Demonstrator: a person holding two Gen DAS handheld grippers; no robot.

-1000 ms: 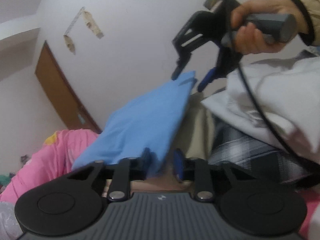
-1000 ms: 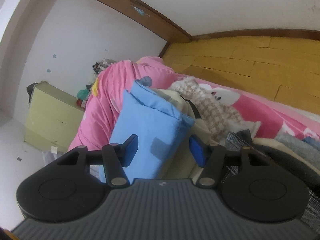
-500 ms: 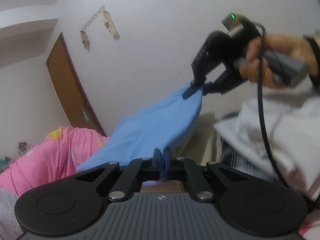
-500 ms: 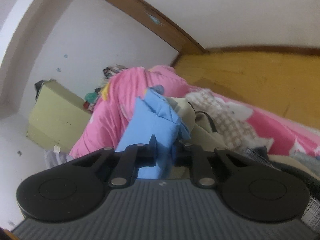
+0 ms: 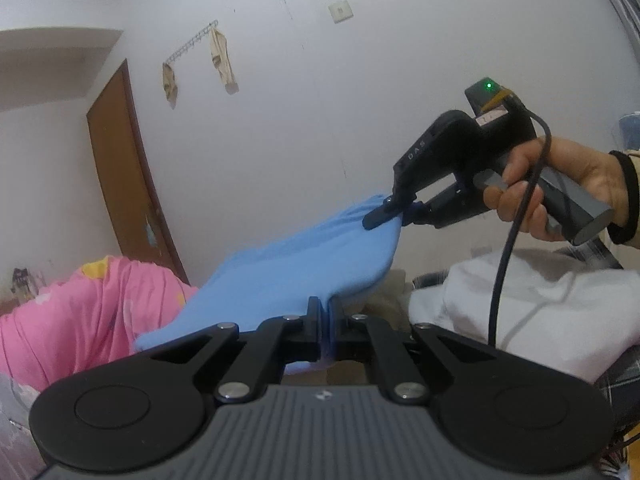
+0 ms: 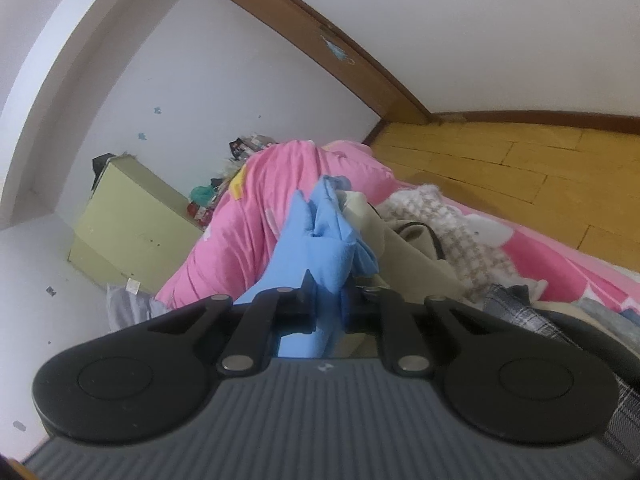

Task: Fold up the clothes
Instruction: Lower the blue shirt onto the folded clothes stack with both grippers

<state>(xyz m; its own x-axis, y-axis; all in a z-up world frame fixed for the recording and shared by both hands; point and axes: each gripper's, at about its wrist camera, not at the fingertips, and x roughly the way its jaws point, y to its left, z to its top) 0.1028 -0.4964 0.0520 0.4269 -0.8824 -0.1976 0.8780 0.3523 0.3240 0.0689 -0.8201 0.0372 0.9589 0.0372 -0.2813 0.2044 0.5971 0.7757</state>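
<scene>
A light blue garment (image 5: 296, 272) hangs stretched between both grippers, lifted off the pile of clothes. My left gripper (image 5: 325, 312) is shut on its near edge at the bottom of the left wrist view. In that same view a hand holds the right gripper (image 5: 384, 216), whose fingers pinch the far corner of the cloth. In the right wrist view my right gripper (image 6: 329, 300) is shut on a bunched fold of the blue garment (image 6: 316, 236).
A pink quilt (image 5: 72, 304) lies at the left, with a white garment (image 5: 540, 308) and plaid cloth (image 5: 616, 380) at the right. Beige and knitted clothes (image 6: 432, 232) pile up on the bed beside the blue garment. A yellow-green cabinet (image 6: 128, 224) stands against the wall.
Both grippers have closed on the blue garment, which lay between open jaws a second ago. The garment has been lifted and pulled taut, and the left view has risen.
</scene>
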